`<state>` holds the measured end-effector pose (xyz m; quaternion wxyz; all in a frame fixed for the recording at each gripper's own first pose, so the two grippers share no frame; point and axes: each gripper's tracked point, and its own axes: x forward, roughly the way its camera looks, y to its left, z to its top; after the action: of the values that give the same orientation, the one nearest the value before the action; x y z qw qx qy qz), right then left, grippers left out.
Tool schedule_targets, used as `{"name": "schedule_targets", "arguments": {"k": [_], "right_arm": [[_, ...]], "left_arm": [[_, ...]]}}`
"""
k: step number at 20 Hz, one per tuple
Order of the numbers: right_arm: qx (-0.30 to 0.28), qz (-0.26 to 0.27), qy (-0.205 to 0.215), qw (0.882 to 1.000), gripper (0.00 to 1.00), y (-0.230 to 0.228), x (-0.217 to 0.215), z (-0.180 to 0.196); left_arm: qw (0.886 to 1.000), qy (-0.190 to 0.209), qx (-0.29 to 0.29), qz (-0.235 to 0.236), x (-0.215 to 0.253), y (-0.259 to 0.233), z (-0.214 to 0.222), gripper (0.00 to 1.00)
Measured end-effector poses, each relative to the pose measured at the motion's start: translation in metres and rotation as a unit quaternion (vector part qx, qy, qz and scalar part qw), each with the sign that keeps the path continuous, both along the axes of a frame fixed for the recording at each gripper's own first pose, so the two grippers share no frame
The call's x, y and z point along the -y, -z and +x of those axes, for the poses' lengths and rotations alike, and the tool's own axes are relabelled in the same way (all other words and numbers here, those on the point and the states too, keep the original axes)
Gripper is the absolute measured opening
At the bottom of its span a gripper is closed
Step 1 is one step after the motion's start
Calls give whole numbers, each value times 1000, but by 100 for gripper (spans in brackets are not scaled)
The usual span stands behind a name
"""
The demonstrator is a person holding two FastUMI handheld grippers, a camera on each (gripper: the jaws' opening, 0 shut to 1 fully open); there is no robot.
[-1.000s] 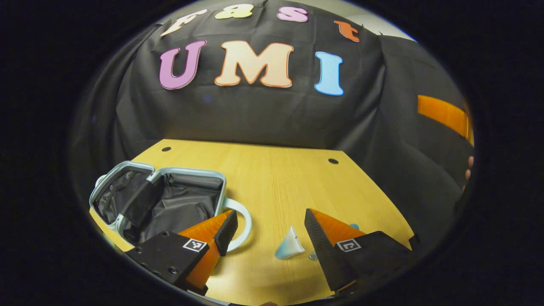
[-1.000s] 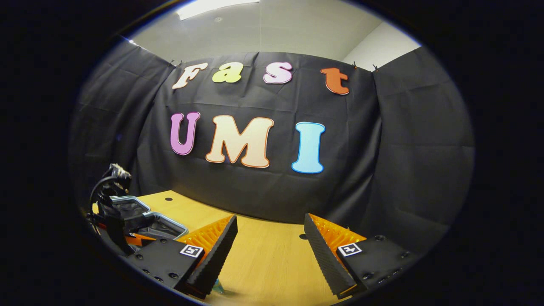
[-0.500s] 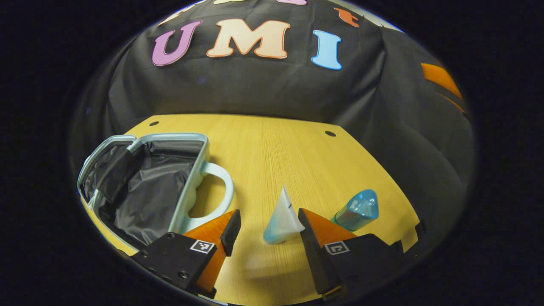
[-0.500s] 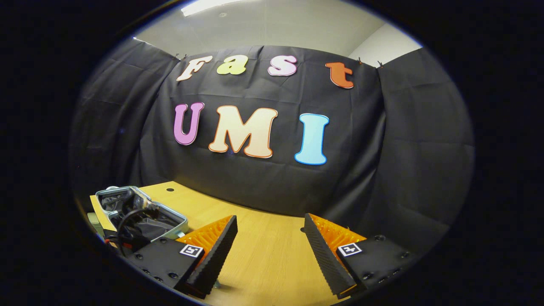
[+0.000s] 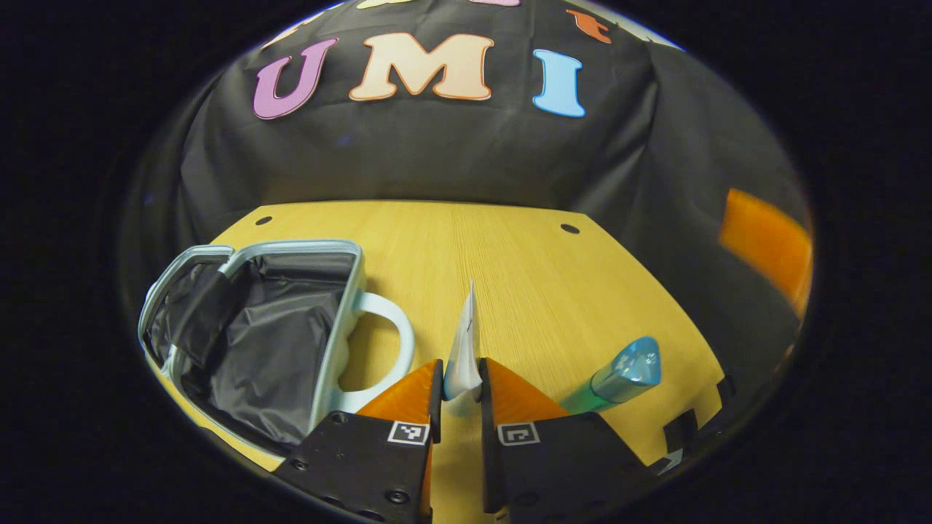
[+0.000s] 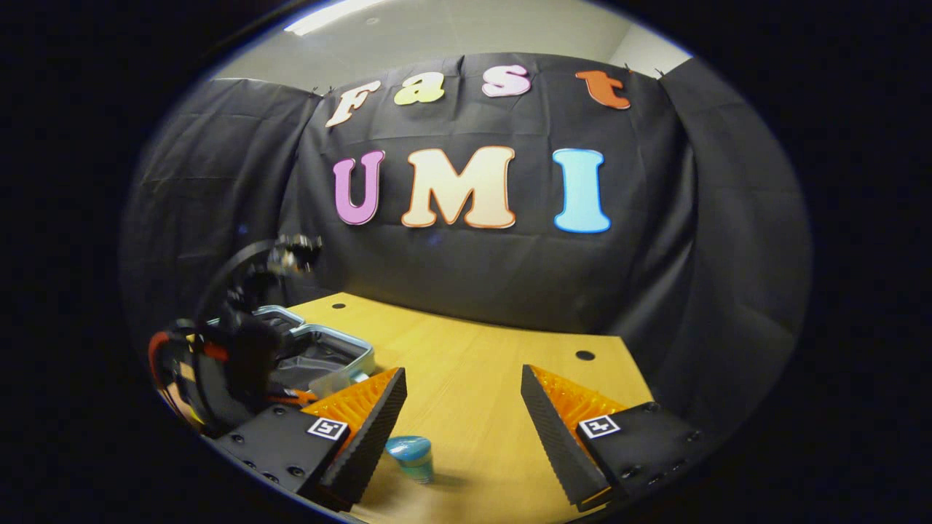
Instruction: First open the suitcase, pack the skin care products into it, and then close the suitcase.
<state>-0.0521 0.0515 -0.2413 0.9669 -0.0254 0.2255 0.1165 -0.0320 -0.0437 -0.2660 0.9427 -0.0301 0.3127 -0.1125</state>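
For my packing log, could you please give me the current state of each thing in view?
Suitcase: open, lying flat, lining bare.
White tube: upright, clamped in left hand-held gripper.
Blue bottle: standing on the table, ungrasped.
Right hand-held gripper: open, holding nothing.

left gripper (image 5: 460, 386) now clamped on the white tube (image 5: 464, 351), fingers wide apart a second ago, right gripper (image 6: 464, 422) tipped lower, blue bottle (image 6: 411, 456) newly visible between its spread fingers
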Motion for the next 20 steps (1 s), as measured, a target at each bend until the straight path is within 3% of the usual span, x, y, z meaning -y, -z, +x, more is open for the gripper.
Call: {"name": "schedule_targets", "arguments": {"k": [5, 10, 13, 16, 20], "right_arm": [[-62, 1, -34, 997, 99, 60, -24, -24], [-114, -16, -45, 992, 100, 118, -26, -51], [-145, 0, -48, 988, 88, 144, -31, -58], [-158, 3, -50, 986, 50, 148, -36, -54], [-176, 26, -53, 983, 51, 125, -54, -47]], "left_arm": [[1000, -10, 23, 11, -30, -49, 4, 19], [999, -36, 18, 12, -60, -60, 0, 19], [999, -45, 8, 22, -79, -55, -4, 19], [998, -51, -2, 38, -101, -50, -10, 19], [995, -61, -43, 58, -140, -32, -13, 19]]}}
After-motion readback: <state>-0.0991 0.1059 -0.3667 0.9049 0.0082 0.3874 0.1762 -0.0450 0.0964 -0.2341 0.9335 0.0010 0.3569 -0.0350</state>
